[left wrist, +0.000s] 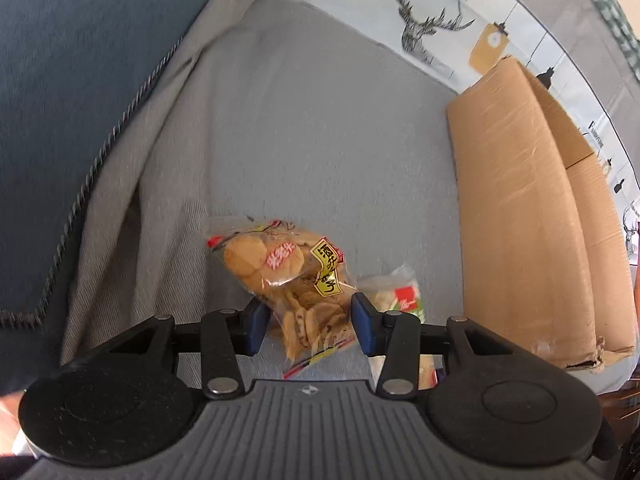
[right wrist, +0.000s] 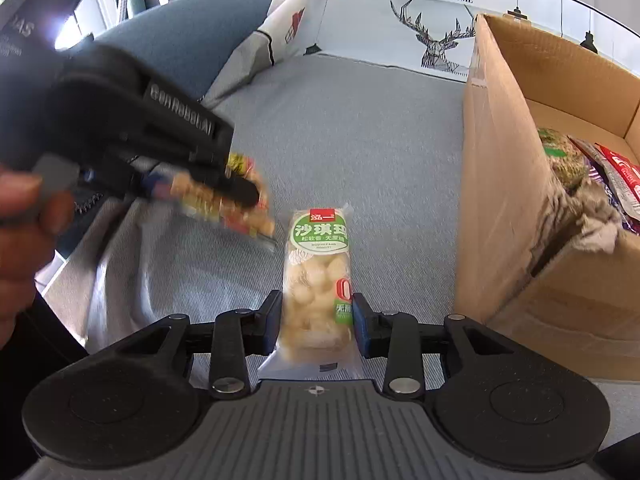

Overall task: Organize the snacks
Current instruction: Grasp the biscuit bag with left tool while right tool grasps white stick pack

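Your left gripper (left wrist: 308, 322) fills the bottom of its own view, blue pads pressed against both sides of a clear bag of round crackers (left wrist: 290, 280), which hangs between them above the grey sofa seat (left wrist: 320, 140). Just right of that bag, partly behind the right pad, a second packet with a red and green label shows. Your right gripper (right wrist: 316, 326) is clamped on that one: a long clear pastry bar (right wrist: 318, 276) with a green label, its pads touching the wrapper on either side, the packet pointing away from the camera over the seat.

From the right wrist view, your left gripper appears at upper left, blurred, with your hand (right wrist: 24, 216) on its handle and the cracker bag still visible between its fingers, close beside the pastry bar.

To the right stands an open cardboard box (right wrist: 500, 200), resting on the seat against a white cushion (right wrist: 400, 20) printed with a deer head. Inside the box lie several snack packets (right wrist: 616, 176), red, purple and green, and a crumpled cloth (right wrist: 592, 220) hangs over its torn near edge. A blue blanket (left wrist: 60, 120) covers the sofa's left side.
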The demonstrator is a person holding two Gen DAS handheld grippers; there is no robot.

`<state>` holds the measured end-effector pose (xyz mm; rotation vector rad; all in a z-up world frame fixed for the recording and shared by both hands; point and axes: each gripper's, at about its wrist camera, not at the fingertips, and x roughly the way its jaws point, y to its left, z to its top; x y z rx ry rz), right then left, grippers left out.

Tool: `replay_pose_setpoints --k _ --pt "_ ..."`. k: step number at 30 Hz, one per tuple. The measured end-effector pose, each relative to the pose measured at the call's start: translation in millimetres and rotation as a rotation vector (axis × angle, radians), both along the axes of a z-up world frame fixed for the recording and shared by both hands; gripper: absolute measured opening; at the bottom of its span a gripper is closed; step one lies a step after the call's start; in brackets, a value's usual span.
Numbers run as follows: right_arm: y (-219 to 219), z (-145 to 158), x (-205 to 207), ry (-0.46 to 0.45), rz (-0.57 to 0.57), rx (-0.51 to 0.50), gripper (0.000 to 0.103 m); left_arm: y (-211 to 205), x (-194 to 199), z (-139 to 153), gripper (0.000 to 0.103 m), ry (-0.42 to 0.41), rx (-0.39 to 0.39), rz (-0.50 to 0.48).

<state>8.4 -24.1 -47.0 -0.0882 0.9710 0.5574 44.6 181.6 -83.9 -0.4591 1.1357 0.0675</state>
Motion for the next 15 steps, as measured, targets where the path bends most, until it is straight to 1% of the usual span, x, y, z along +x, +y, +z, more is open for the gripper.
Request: replay_pose_setpoints --k 1,2,3,5,6,7,10,15 --pt "-1.3 -0.7 0.4 0.007 -0.002 0.007 0.040 -1.9 -0.2 -0.8 0.051 0.004 0.017 0.002" --pt "-2.7 -1.1 0.6 0.010 -0.006 0.016 0.041 -3.7 0.1 -0.8 0.056 0.004 0.035 0.003" --pt "-3.3 -1.6 2.3 0.010 -0.007 0.020 0.044 -5.4 1.0 -0.7 0.062 0.001 0.051 0.005" --pt "-3.3 -2.5 3.7 0.006 -0.007 0.024 0.050 -7.0 2.7 -1.1 0.067 -0.003 0.062 0.006" --pt "-3.5 -3.3 3.5 0.005 -0.008 0.025 0.053 -8.5 4.1 -1.8 0.068 -0.002 0.064 0.005" --pt "-3.8 -4.2 4.7 0.006 -0.008 0.027 0.054 -9.6 5.0 -2.5 0.068 0.001 0.070 0.004" --pt "-1.4 -7.3 6.6 0.014 -0.004 0.032 0.055 -10.9 6.4 -3.0 0.070 0.003 0.089 0.011" --pt "2.2 -12.0 5.4 0.019 0.012 0.027 0.056 -17.7 13.2 -6.0 0.077 0.017 0.139 -0.003"
